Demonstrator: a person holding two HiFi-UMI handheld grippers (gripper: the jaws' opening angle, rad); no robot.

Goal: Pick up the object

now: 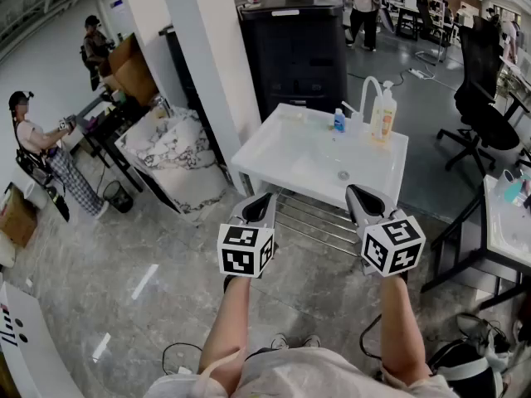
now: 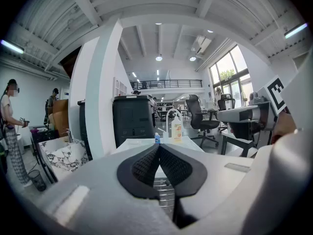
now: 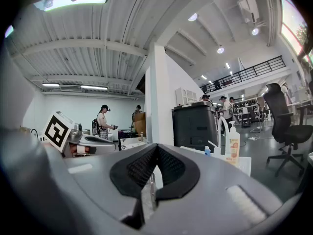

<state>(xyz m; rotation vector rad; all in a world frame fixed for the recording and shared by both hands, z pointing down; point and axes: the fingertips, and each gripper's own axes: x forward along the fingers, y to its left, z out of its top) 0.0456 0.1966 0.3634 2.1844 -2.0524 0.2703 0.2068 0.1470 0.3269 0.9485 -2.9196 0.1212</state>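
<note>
**A:** So, head view: left gripper (image 1: pixel 264 197) and right gripper (image 1: pixel 353 191) hover side by side. The white sink (image 1: pixel 282 152) is just ahead, with a small blue bottle (image 1: pixel 339 120) and a soap pump bottle (image 1: pixel 383 116) at its far edge.

**B:** Left gripper view?

**A:** Clenched on nothing, bottles straight ahead.

**B:** Right gripper view?

**A:** Pinched together too, empty. Bottles are ahead, off to its right.

A white sink (image 1: pixel 278 152) stands on the grey floor (image 1: pixel 166 247). On its back rim sit 2 things, a small blue bottle (image 1: pixel 339 120) and a pump bottle (image 1: pixel 383 116), beside a white tap (image 1: pixel 367 88).
</note>
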